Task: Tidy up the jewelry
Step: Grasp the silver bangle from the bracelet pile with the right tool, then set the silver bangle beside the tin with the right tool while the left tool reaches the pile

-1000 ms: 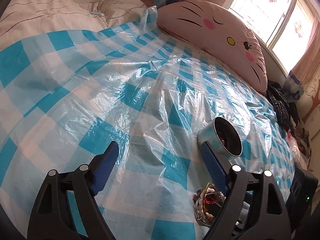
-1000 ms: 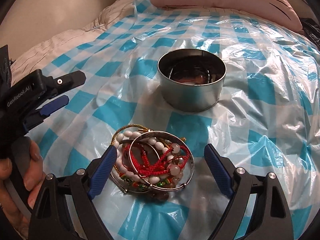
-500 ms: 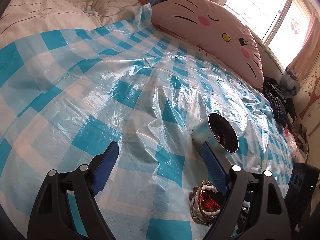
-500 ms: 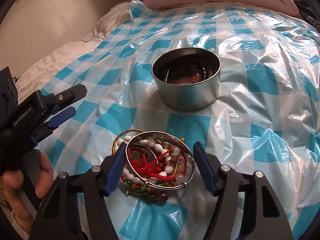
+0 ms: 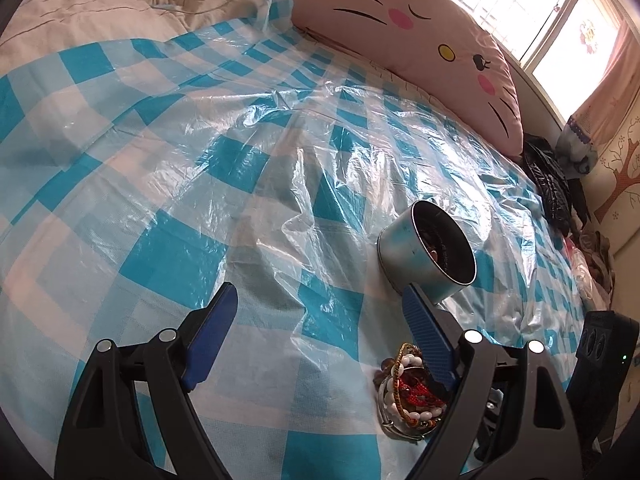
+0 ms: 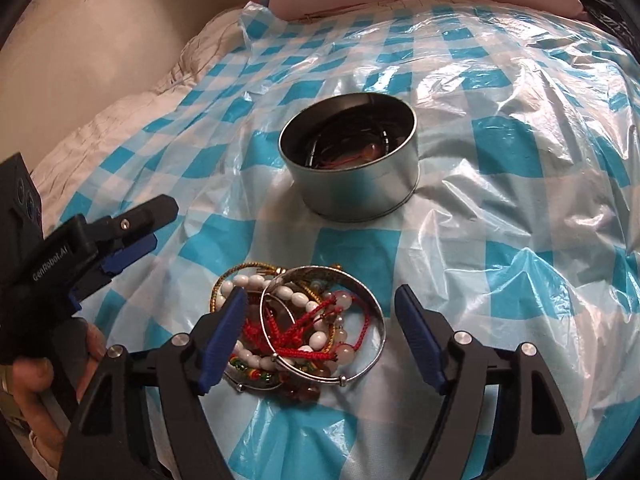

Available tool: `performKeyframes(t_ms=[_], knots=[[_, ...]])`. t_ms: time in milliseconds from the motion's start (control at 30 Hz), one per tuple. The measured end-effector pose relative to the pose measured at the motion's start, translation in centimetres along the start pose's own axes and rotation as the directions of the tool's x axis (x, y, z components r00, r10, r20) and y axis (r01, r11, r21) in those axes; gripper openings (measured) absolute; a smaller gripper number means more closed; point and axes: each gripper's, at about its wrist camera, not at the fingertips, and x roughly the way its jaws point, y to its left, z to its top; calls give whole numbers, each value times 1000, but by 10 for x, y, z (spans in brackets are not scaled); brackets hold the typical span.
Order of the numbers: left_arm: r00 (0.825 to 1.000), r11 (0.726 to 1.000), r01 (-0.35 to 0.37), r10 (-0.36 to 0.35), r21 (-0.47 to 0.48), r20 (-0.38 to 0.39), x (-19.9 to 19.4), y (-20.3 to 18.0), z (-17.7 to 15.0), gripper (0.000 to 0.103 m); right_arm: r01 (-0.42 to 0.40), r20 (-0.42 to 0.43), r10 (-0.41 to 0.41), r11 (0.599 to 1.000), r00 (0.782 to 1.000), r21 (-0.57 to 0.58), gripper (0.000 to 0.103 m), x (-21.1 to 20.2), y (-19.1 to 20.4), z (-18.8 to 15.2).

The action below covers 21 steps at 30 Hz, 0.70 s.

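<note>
A blue-and-white checked plastic sheet [image 5: 224, 168] covers the bed, crinkled and shiny. A pink cat-face cushion [image 5: 416, 36] lies by the bright window [image 5: 560, 12].

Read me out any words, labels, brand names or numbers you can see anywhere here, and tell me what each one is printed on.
"GenRobot.AI": white lettering on the black body of the left gripper, seen in the right wrist view.
Window stickers: pictures only, too blurred to show any lettering.
Round tin, jewelry pile, cat-face pillow: no text.
</note>
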Motion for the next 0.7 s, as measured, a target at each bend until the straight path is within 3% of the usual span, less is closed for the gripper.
performKeyframes(t_ms=[200,267,400,533,700], knots=[[1000,1000,2,-2,26,3,-1,-5,-1,81,1,-7,-1,1000,1000,-5,73,3,1,-2],[1000,1000,4,-4,21,4,-1,-4,-1,81,-15,4,15,1000,1000,-3,63,0,1,-2],[1000,1000,5,-5,16,4,0,-3,0,81,-4,25,4,1000,1000,-23,63,-5,6,-2],[1000,1000,13,-13,22,-3,0,-4,0,81,7,92,-5,1000,996,-27,63,-18,7,-1],[998,998,45,-43,51,-39,5,-10,-3,81,42,176,-55,996,983,80,58,-36,-17,2]])
